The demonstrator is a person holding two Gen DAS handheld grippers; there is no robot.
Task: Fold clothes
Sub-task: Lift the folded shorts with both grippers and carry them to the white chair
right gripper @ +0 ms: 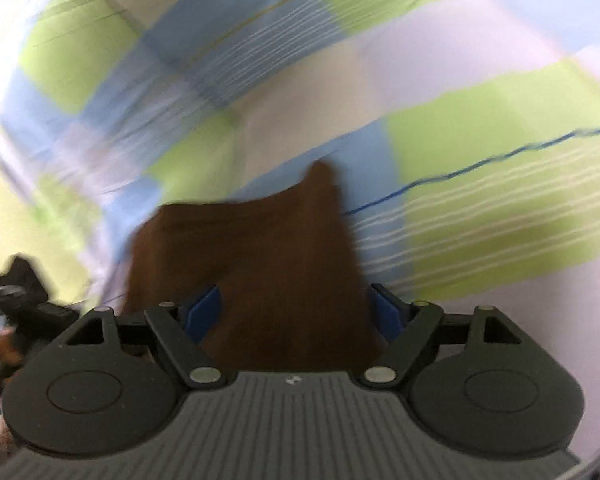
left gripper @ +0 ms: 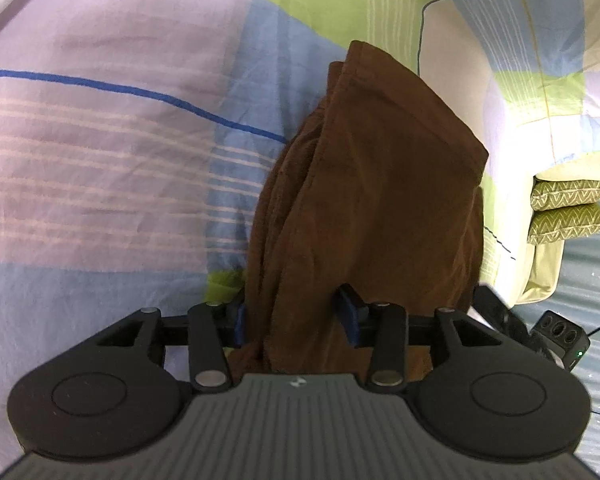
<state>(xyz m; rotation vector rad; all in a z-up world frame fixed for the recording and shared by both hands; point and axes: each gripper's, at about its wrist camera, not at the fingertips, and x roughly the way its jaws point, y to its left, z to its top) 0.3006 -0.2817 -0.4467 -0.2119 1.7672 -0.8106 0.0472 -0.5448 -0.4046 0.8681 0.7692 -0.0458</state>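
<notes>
Checked bedding (left gripper: 100,152) in blue, green and lilac fills both views, and on it lies the brown garment (left gripper: 372,184), already doubled into a thick, narrow bundle. From my left tongs (left gripper: 296,316) the cloth runs straight ahead, its long axis in line with the fingers, near end bunched between the blue pads (left gripper: 350,314). The pads sit about half apart and seem to press the folds from both sides, so I judge this a hold on the garment, though the bulk hides the left pad's contact. My right tongs (right gripper: 296,312) stand wide, blue pads clear of the cloth on either side; the garment passes between them but is not pinched. That view is smeared by motion. I judge the left hand the anchor, with the right still needing to close on an edge.
</notes>
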